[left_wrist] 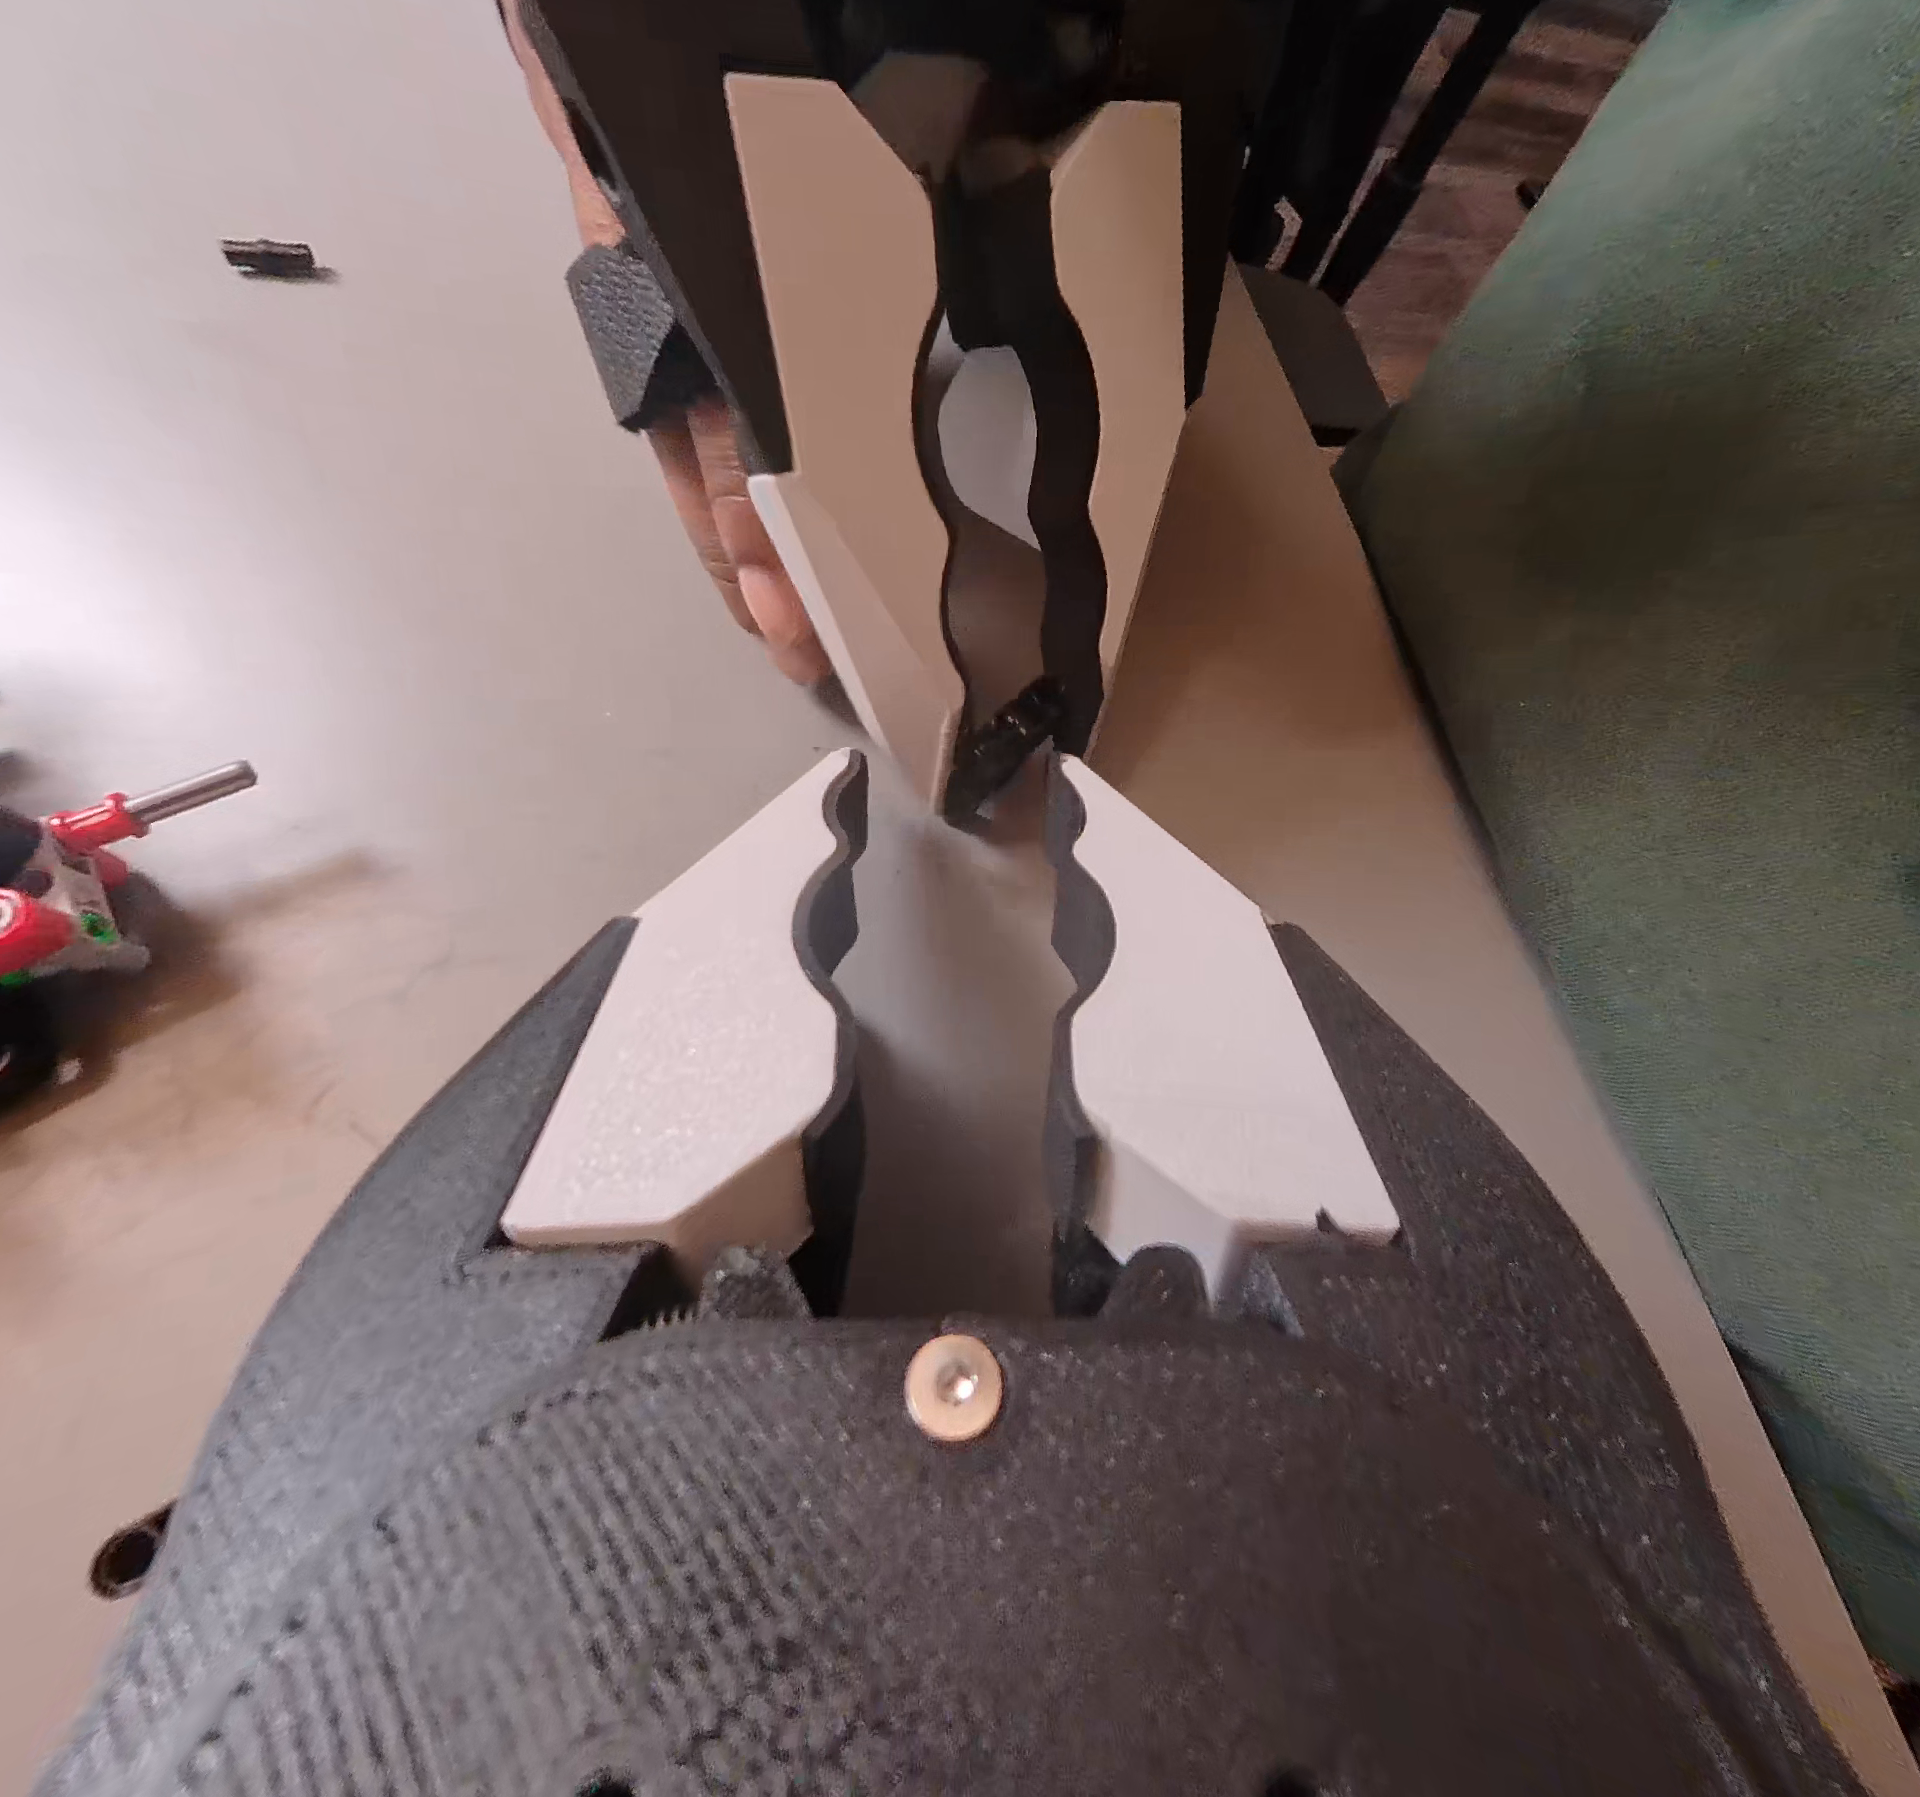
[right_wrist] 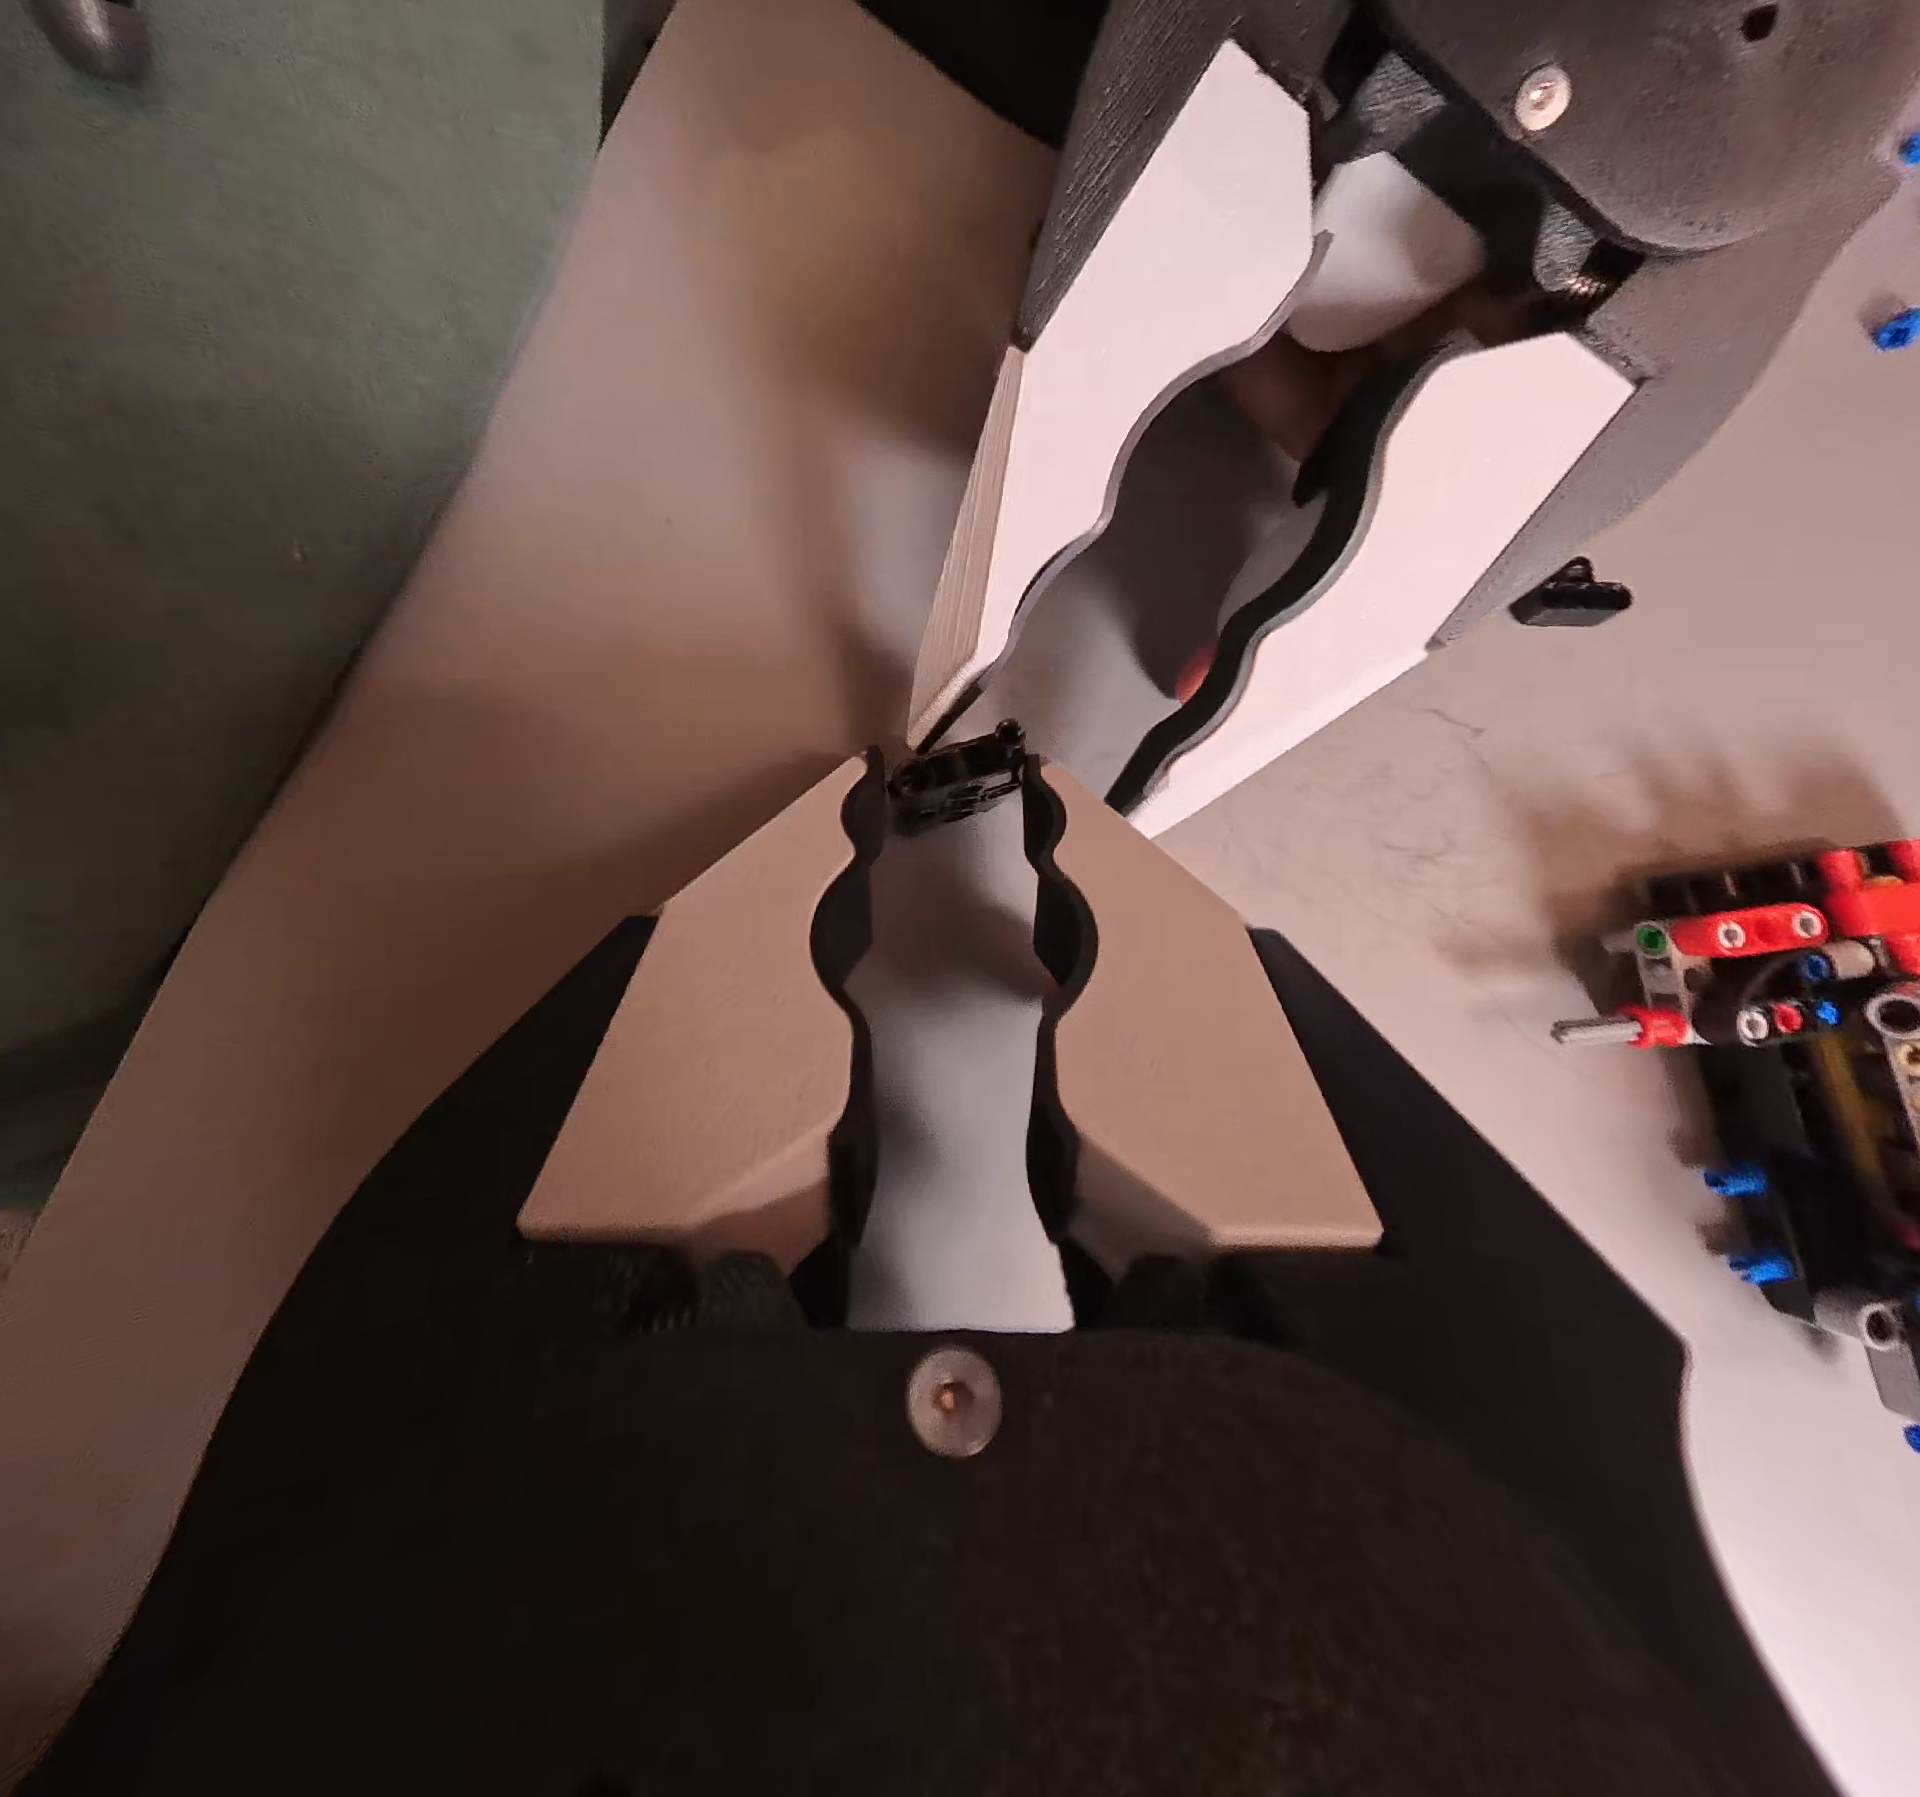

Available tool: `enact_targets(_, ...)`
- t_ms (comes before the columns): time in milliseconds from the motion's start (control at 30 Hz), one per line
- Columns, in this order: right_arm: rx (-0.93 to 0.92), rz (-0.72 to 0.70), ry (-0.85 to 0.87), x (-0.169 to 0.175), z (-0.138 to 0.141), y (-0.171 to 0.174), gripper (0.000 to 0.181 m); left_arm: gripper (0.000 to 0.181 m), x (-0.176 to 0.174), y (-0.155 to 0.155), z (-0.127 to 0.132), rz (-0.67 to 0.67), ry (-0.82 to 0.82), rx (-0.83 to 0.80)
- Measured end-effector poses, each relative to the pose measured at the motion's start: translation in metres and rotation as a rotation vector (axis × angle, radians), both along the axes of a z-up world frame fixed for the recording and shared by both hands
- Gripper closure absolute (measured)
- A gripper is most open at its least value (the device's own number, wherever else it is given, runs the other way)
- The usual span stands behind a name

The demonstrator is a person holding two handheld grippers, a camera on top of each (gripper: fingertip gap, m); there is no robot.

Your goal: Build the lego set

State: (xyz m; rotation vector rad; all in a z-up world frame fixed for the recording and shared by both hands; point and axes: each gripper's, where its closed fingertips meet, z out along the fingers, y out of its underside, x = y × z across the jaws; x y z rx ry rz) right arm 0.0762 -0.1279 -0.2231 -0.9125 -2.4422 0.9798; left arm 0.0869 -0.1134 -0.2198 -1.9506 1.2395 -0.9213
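Note:
My right gripper [right_wrist: 956,773] is shut on a small black lego piece [right_wrist: 954,783], pinched at its fingertips above the table's near edge. The left wrist view shows that gripper [left_wrist: 1010,762] coming in from the top with the black piece [left_wrist: 1013,734] in it. My left gripper [left_wrist: 956,776] is open and empty, its tips right in front of the piece, tip to tip with the right gripper. It also shows in the right wrist view [right_wrist: 1018,762], coming from the upper right. The part-built red, black and grey lego car [right_wrist: 1787,1020] stands on the table, and shows at the left edge of the left wrist view [left_wrist: 52,916].
A loose black piece [left_wrist: 268,256] lies on the pale table [left_wrist: 364,552], also seen in the right wrist view [right_wrist: 1569,594]. Small blue pins [right_wrist: 1735,1181] lie near the car. A person's green clothing [left_wrist: 1662,604] is just past the table edge. A hand [left_wrist: 748,552] holds the right gripper. The grippers are tip to tip, or close to it.

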Motion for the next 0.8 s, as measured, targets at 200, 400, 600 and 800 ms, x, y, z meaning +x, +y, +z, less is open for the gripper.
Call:
enact_targets(200, 0.006, -0.014, -0.009, 0.007, 0.008, 0.001, 0.141, 0.152, 0.001, -0.002, -0.001, -0.016, 0.01, 0.0)
enact_targets(400, -0.012, -0.167, 0.057, 0.022, 0.029, 0.023, 0.143, 0.164, 0.009, -0.004, 0.001, -0.031, 0.015, 0.066)
enact_targets(600, 0.059, -0.481, 0.12, 0.055, 0.041, 0.104, 0.148, 0.175, 0.006, 0.018, 0.001, 0.088, 0.086, 0.194)
enact_targets(800, 0.084, -0.864, 0.006, 0.086, 0.009, 0.181, 0.154, 0.175, -0.007, 0.042, 0.001, 0.224, 0.14, 0.261)
